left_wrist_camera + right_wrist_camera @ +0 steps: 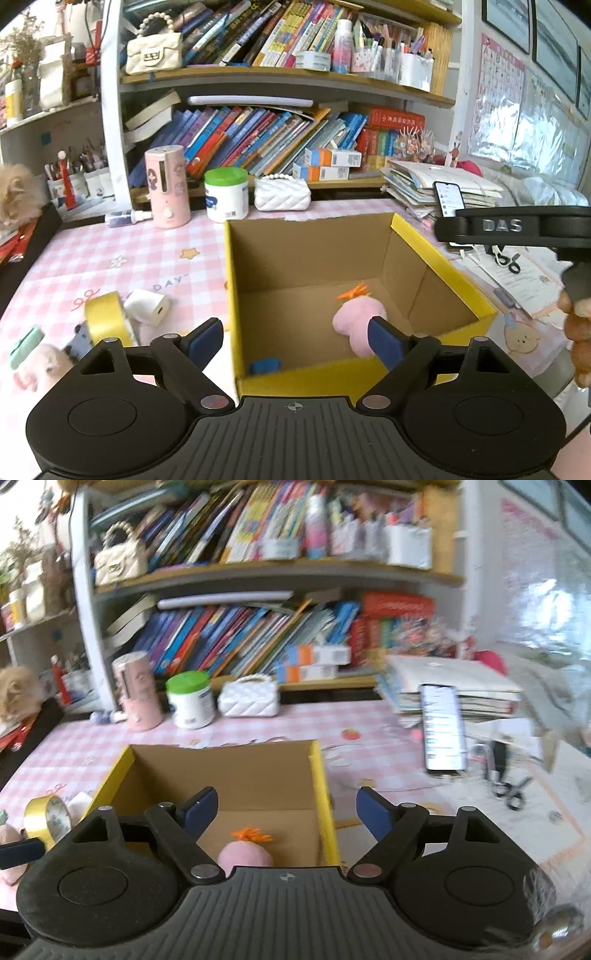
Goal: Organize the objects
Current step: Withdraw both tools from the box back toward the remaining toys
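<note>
The pink plush toy (356, 325) with its orange tuft lies on the floor of the yellow-edged cardboard box (443, 266), toward the near right corner. The left gripper (295, 341) hangs above the box's near wall with its jaws spread wide and nothing between them; its right blue pad overlaps the toy in the picture, though whether it touches I cannot tell. The right gripper (284, 812) is also spread wide and empty, above the same box (321, 775), with the toy (245, 854) just below and ahead of its body.

Only the left wrist view shows a small blue block (265, 366) in the box's near left corner, a white charger (147, 306) beside the roll of yellow tape (105, 317) on the checked tablecloth (147, 251), and the other gripper's black body at the right edge. The blurred right wrist view shows more of the phone (443, 731) leaning on a stack of papers, and scissors (511, 794) near it.

"DAS" reads on that black body, and "DAY" on the tablecloth.
</note>
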Action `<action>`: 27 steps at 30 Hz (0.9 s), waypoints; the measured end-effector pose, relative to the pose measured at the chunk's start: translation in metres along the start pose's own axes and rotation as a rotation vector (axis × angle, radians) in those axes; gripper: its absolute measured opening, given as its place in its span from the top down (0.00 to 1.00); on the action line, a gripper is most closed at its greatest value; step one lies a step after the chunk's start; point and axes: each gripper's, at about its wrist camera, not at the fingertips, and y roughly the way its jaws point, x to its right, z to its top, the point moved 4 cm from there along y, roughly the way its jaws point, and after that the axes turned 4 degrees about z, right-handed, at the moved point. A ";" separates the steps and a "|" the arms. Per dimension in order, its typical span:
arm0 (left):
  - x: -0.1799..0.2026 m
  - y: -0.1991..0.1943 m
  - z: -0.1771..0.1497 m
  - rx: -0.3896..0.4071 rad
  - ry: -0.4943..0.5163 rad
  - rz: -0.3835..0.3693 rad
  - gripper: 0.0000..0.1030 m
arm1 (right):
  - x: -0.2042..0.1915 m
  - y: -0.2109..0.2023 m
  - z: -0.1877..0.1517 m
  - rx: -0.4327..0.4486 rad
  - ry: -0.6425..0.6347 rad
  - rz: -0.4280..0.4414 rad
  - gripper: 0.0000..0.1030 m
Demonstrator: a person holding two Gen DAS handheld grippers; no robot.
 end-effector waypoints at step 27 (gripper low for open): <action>-0.095 -0.073 -0.118 -0.185 -0.049 0.125 0.15 | -0.106 -0.077 -0.154 -0.215 -0.014 -0.128 0.13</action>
